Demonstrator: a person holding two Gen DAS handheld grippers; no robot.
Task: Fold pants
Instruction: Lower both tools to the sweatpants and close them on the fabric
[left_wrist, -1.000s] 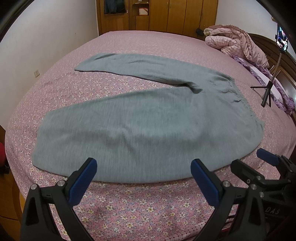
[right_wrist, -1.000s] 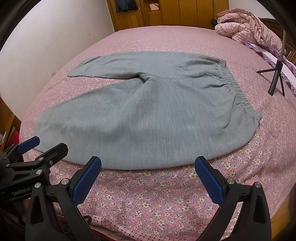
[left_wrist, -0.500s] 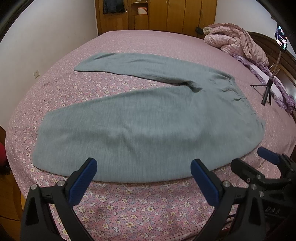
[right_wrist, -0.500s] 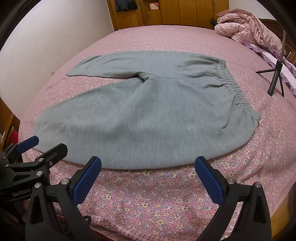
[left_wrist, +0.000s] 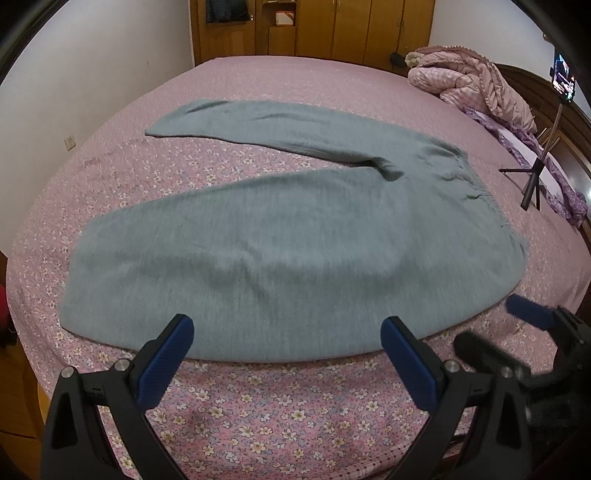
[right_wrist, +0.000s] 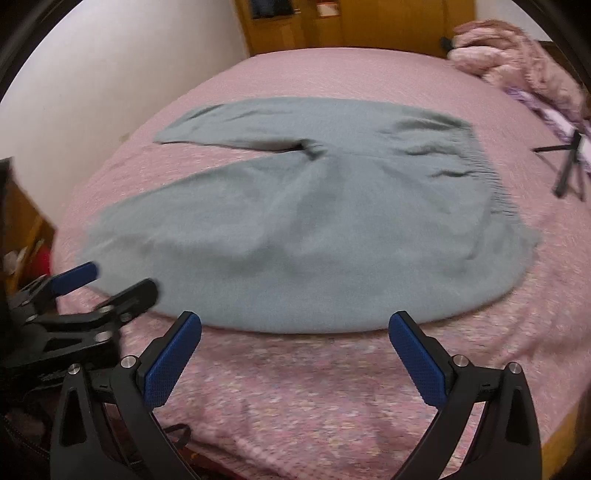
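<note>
Because the grey pants lie spread flat on the bed, legs apart, we hold both tongs, left and right, wide and empty near their front edge, ready to grasp.

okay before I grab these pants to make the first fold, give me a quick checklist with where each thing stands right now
1. Left hand-held gripper open, empty: ok.
2. Right hand-held gripper open, empty: ok.
3. Grey pants spread flat on the bed, legs apart: ok.
4. Near pant edge in front of both grippers, not yet gripped: ok.
5. Tripod standing clear of the waistband: ok.
6. Right view sharp enough to aim: not ok, blurred.
</note>
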